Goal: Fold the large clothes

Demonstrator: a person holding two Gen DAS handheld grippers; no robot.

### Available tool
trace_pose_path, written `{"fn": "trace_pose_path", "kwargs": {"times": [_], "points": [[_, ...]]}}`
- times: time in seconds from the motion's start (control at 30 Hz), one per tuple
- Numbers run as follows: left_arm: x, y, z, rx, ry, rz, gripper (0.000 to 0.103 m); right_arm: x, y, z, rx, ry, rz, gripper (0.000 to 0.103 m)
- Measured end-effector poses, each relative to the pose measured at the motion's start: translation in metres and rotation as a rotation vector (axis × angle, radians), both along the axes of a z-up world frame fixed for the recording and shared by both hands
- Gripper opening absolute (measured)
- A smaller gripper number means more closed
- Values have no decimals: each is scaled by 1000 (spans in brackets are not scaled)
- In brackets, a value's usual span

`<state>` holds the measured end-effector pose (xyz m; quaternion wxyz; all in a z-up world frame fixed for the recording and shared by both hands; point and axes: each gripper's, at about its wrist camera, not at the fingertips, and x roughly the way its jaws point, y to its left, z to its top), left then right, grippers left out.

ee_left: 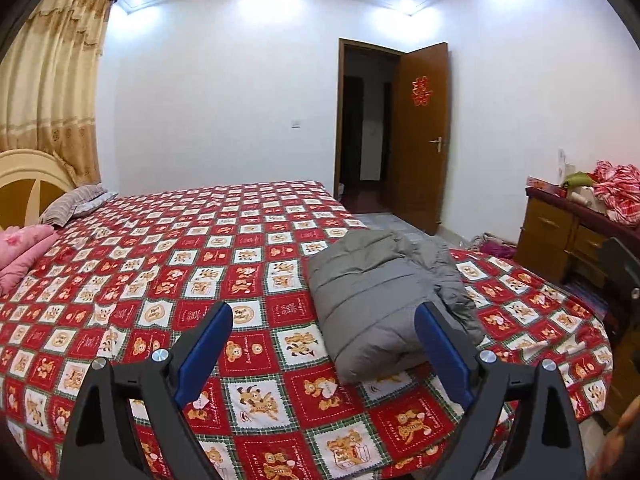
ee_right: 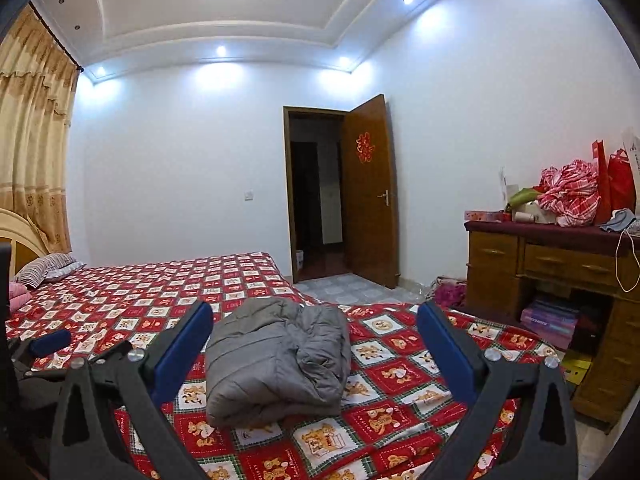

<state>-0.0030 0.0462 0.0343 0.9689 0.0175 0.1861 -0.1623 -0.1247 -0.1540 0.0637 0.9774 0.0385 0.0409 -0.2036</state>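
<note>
Folded grey jacket (ee_right: 276,360) lies beyond both spread, empty claws (ee_right: 316,320) (ee_left: 326,320).

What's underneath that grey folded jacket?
The jacket lies on the bed's red bear-print sheet. Whether anything is tucked beneath it is hidden.

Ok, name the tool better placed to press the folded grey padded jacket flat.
Right tool: open, with the folded grey padded jacket centred ahead. The left tool sits off to the jacket's side.

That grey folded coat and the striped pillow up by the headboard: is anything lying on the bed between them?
Nothing: in both wrist views, only bare bear-print bedspread stretches from the grey coat to the striped pillow.
</note>
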Motion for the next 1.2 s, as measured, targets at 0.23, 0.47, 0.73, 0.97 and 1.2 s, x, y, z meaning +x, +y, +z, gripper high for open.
{"fn": "trace_pose_path", "kwargs": {"times": [0.23, 0.47, 0.73, 0.97, 1.2], "points": [[-6, -8, -1, 28, -14, -14, 93, -2, -1, -3, 8, -1, -7, 103], [-12, -10, 1, 50, -46, 6, 93, -1, -9, -5, 40, 5, -16, 103], [-12, -11, 0, 52, -41, 3, 94, -2, -10, -5, 38, 3, -13, 103], [-12, -9, 0, 54, -41, 7, 94, 0, -11, -4, 46, 7, -7, 103], [-10, -5, 0, 47, -41, 19, 94, 0, -12, -3, 46, 0, -8, 103]]}}
